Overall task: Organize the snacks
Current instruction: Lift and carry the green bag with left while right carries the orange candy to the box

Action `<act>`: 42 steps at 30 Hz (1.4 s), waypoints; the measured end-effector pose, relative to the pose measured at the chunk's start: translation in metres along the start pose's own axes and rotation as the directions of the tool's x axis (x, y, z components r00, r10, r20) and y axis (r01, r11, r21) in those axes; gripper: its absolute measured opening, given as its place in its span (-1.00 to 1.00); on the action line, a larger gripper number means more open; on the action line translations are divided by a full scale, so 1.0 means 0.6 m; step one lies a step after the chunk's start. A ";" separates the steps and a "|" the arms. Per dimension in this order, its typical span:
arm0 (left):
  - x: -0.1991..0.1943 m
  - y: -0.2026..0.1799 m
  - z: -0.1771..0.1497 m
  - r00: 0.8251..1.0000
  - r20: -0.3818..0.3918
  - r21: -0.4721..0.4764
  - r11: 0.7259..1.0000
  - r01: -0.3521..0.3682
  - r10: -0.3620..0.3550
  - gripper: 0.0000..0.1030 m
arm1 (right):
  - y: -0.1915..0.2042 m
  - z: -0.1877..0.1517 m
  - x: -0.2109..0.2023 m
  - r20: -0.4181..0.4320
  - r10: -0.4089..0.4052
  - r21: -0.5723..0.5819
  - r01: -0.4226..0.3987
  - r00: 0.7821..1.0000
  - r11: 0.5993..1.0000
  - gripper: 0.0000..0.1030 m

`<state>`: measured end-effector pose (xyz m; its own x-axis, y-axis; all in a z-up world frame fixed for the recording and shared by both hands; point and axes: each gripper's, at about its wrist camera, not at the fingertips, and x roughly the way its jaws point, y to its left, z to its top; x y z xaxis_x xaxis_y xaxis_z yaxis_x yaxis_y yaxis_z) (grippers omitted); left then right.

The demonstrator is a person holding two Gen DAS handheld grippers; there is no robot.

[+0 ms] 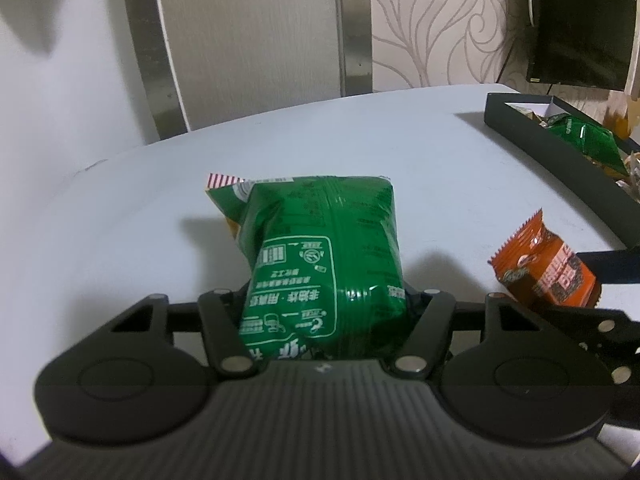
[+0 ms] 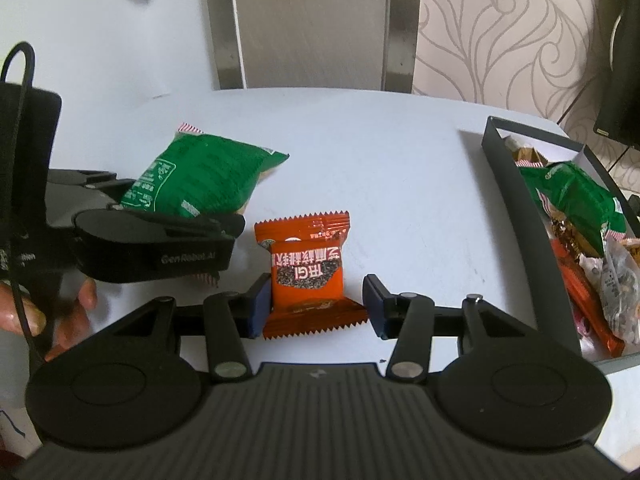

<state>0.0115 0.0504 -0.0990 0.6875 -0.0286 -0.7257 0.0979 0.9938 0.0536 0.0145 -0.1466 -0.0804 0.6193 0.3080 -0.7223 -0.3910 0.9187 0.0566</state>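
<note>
Starting at the left: left gripper [image 1: 326, 308] is clamped on the near end of the green snack bag [image 1: 320, 248], long axis running 6 to 12 o'clock straight out from the jaws, far crimped end at 12; in the right wrist view the same bag [image 2: 204, 176] sits at 10 o'clock, and I can't tell whether its underside touches the white table [image 2: 380, 168] or is just off it. Next over, right gripper [image 2: 316, 304] is open wide, jaws straddling the orange snack packet [image 2: 306, 276]; the left blue pad [image 2: 260, 304] is at or nearly at the packet's edge, the right pad stands apart. Packet lies flat on the table, long axis 6 to 12, so the jaws would close across its short width — good alignment, no rotation needed, just close. Far right: black box [image 2: 508, 200] at 2 to 3 o'clock from the right gripper, already holding several snacks, 1 of them another green bag [image 2: 576, 200]. Right gripper is clearly nearer the box; the left 1 has it at 2 o'clock, well apart, with the orange packet and right gripper between. My read: right closes, lifts, swings toward 3; left follows after, else paths cross.
</note>
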 end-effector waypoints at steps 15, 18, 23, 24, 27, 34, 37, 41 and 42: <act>-0.009 -0.005 0.014 0.999 0.036 0.017 1.000 -0.013 0.013 0.28 | 0.005 0.021 -0.019 0.056 0.009 -0.003 -0.009 0.998 1.000 0.06; -0.011 -0.011 0.019 0.999 0.046 0.026 1.000 -0.009 0.008 0.28 | 0.003 0.023 -0.026 0.068 0.003 0.004 -0.003 0.998 1.000 0.06; -0.009 -0.020 0.025 0.999 0.052 0.035 0.999 -0.005 0.003 0.28 | -0.002 0.023 -0.040 0.095 -0.012 0.022 0.010 0.995 1.000 0.06; -0.009 -0.023 0.027 0.999 0.054 0.038 0.999 -0.004 0.002 0.28 | -0.003 0.023 -0.043 0.100 -0.016 0.026 0.013 0.995 1.000 0.06; -0.011 -0.033 0.032 0.998 0.068 0.052 0.999 0.003 -0.006 0.28 | -0.007 0.022 -0.051 0.113 -0.026 0.038 0.021 0.993 0.999 0.06; -0.012 -0.064 0.055 0.995 0.096 0.077 0.997 0.028 -0.035 0.28 | -0.026 0.021 -0.076 0.163 -0.072 0.067 0.061 0.984 0.996 0.06; -0.010 -0.078 0.068 0.993 0.108 0.087 0.995 0.040 -0.049 0.28 | -0.037 0.022 -0.085 0.187 -0.100 0.086 0.085 0.977 0.993 0.06; -0.007 -0.100 0.082 0.990 0.120 0.106 0.993 0.059 -0.072 0.28 | -0.056 0.019 -0.095 0.203 -0.134 0.110 0.113 0.970 0.987 0.06; -0.006 -0.105 0.085 0.990 0.122 0.108 0.992 0.064 -0.077 0.28 | -0.062 0.018 -0.097 0.203 -0.140 0.117 0.118 0.969 0.986 0.06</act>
<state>0.0394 -0.0175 -0.0647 0.7605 -0.1179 -0.6386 0.2189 0.9724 0.0812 0.0003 -0.1960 -0.0331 0.7933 0.2199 -0.5677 -0.2327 0.9712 0.0509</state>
